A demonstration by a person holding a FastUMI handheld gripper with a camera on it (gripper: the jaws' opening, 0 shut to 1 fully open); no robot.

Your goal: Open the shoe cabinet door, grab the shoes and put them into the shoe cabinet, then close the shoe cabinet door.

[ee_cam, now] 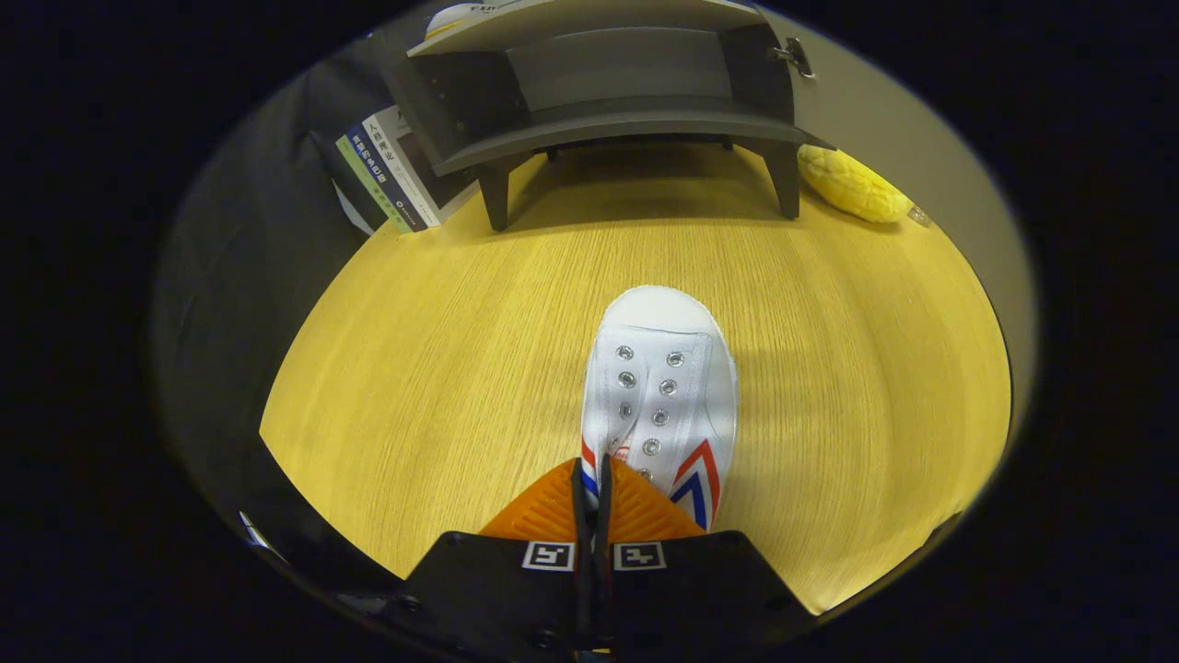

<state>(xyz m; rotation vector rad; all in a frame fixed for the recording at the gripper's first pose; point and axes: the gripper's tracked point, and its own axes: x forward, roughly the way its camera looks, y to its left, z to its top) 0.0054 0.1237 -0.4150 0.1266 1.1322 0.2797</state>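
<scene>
Far left: a stack of books [385, 170] is leaning against the booth wall, beside the cabinet's left leg. You are not needing these; keep clear of them.

Far centre: the shoe cabinet [608, 101] is standing on its legs at the far edge of the wooden table [414, 368]. Its door [884, 110] is hanging swung open to the right, leaving the dark lower shelf exposed and facing you. Another shoe seems to be lying on top of the cabinet, though too little of it is showing for you to be sure.

Near centre: the gripper [594, 483] is nearly closed, its two fingers pinching the left side wall of the white shoe [663, 387] near the heel opening. The shoe is lying just ahead of the fingers, toe pointing toward the cabinet.

Handling note: you are likely carrying or about to lift. The grip is thin and off-centre, so the toe may be sagging or swinging as you go. Keep the squeeze firm, raise the shoe level, steer straight toward the open shelf, and lead with the toe.

Far right: a yellow plush object [852, 184] is resting by the cabinet's right leg, below the open door. Avoid brushing it.
</scene>
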